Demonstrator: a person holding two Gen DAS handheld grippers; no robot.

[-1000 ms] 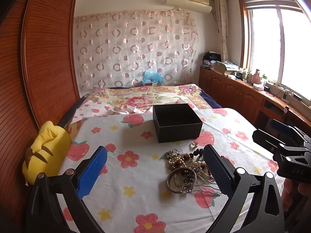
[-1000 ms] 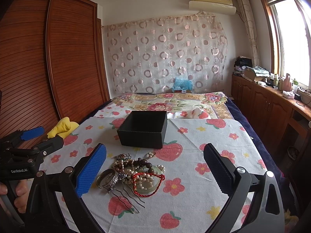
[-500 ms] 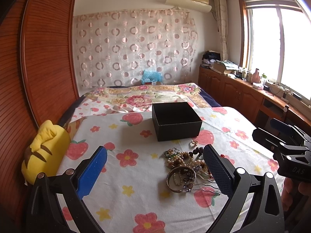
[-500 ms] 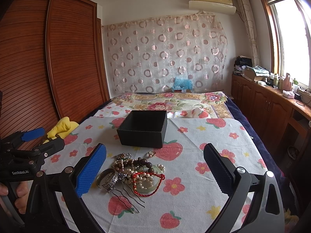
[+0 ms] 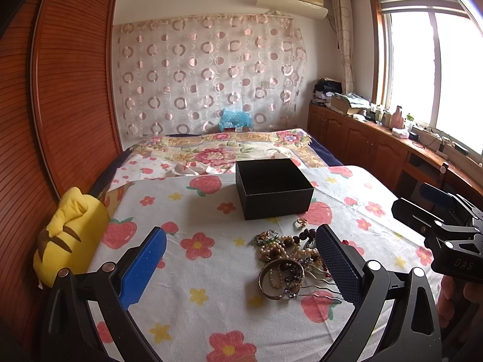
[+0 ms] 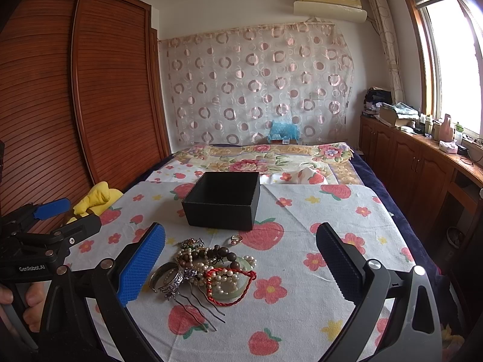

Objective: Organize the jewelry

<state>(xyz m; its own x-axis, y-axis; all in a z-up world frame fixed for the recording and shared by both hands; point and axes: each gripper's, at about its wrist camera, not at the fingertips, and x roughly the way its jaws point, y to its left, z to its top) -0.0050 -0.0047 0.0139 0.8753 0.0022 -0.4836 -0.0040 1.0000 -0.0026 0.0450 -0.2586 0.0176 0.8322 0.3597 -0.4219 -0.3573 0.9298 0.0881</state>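
Note:
A heap of jewelry (image 5: 289, 256) lies on the flowered cloth: pearl strands, dark wooden beads, a metal bangle (image 5: 280, 277), hairpins, and a small ring (image 5: 302, 221) set apart. It also shows in the right wrist view (image 6: 208, 268), with a red cord (image 6: 232, 286) and a jade bangle. An open, empty black box (image 5: 273, 188) (image 6: 223, 200) stands just behind the heap. My left gripper (image 5: 241, 268) is open and empty, the heap by its right finger. My right gripper (image 6: 241, 265) is open and empty, the heap by its left finger.
The cloth covers a table (image 5: 193, 295) at the foot of a bed (image 5: 223, 150). A yellow plush toy (image 5: 69, 238) lies at the table's left edge beside a wooden wardrobe (image 6: 60, 105). Wooden cabinets (image 6: 422, 163) run along the right wall under the window.
Both grippers stay open and almost still. The left wrist view has shifted very slightly; the jewelry and the box have not moved.

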